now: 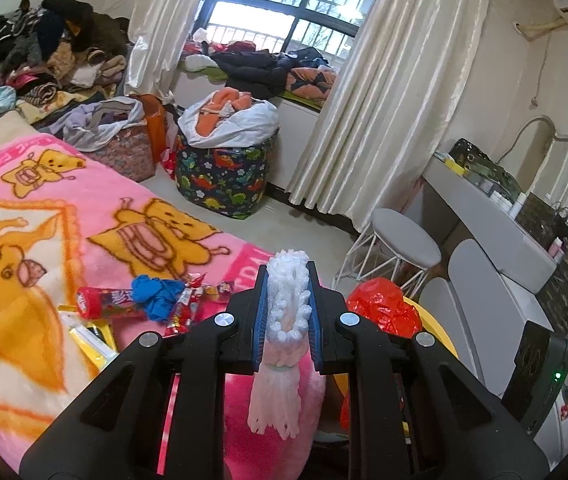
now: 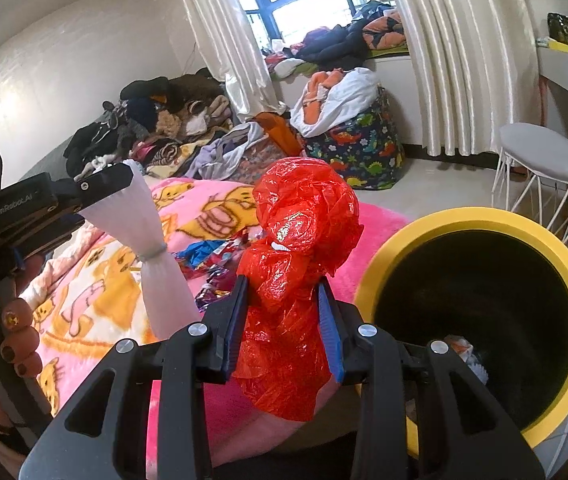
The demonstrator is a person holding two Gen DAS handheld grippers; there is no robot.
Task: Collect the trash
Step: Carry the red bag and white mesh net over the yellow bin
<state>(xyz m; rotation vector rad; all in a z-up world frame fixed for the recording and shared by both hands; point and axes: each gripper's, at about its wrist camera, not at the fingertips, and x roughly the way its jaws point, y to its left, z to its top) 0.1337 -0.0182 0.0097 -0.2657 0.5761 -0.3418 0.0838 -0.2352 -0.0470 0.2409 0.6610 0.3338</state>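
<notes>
Holding a red plastic bag (image 2: 296, 264), the right gripper (image 2: 284, 320) hangs beside the yellow bin (image 2: 404, 240); the left gripper (image 1: 286, 312) clamps white foam netting (image 1: 284, 320). Light plastic could slip, missing the rim.

Glossy crinkled plastic bag (image 2: 300, 248), fleecy blanket (image 1: 43, 216)

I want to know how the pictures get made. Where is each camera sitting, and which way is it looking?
Left wrist: sits on the left gripper, looking along its fingers over the pink blanket toward the window; the fingers squeeze a white foam net.
Right wrist: sits on the right gripper, facing the same window, fingers clamping a red plastic bag beside the yellow bin; the person's left hand shows.
Shared: foam net, red bag, blanket, dinosaur bag, stool.
</notes>
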